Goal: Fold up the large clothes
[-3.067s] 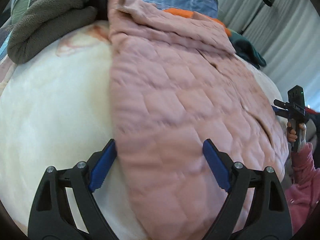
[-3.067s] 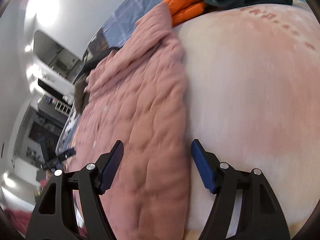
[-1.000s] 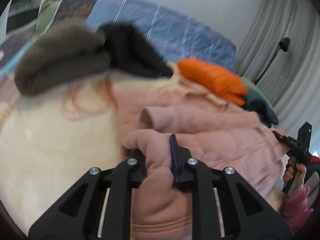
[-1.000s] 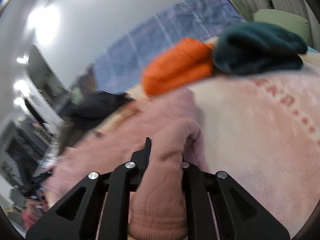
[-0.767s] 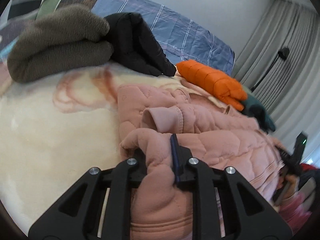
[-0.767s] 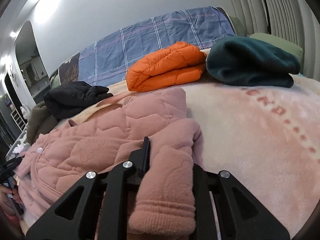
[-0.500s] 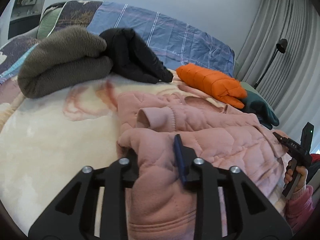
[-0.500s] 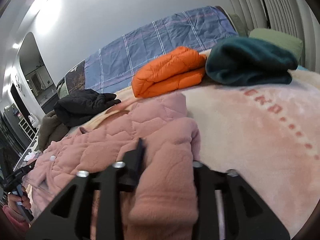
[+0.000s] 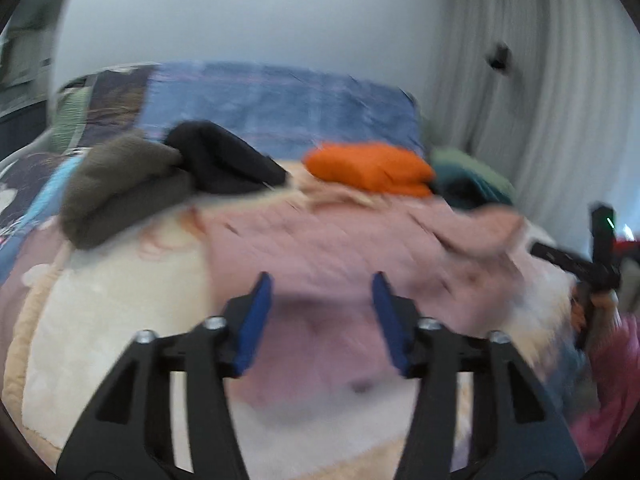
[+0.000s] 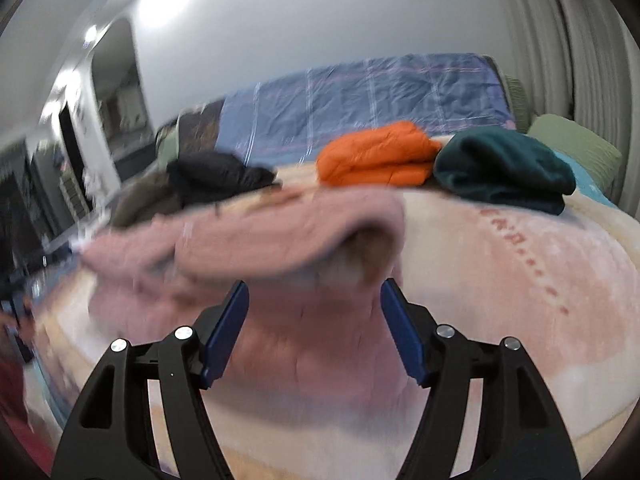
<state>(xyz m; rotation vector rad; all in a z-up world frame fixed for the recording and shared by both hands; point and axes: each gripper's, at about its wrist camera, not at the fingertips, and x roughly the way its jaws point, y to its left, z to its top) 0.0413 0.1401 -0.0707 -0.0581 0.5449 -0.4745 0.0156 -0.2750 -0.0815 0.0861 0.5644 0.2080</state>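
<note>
Pink quilted jacket [image 9: 320, 248], spread across the cream blanket [image 9: 100, 320], bunched and partly doubled over, 1 loose flap lifted on its right side. Motion-blurred in both views, so exact fold lines hard to read.

Left gripper [image 9: 320, 312] wide open, blue pads parted over the jacket's near edge, gripping nothing. Right gripper [image 10: 314, 320] likewise spread open over the jacket's other near corner, nothing between the pads. Probably both let go so the folded layer can settle flat on the jacket's body.

Behind the jacket, 4 folded bundles in a row: olive-brown fleece [image 9: 120, 188], black garment [image 9: 224, 164], orange puffer [image 10: 376, 156], dark teal fleece [image 10: 500, 168]. All just beyond the jacket's far edge, leaving little room to push it further. Blue plaid cover [image 10: 380, 92] behind those. Nothing lying on the jacket itself.
</note>
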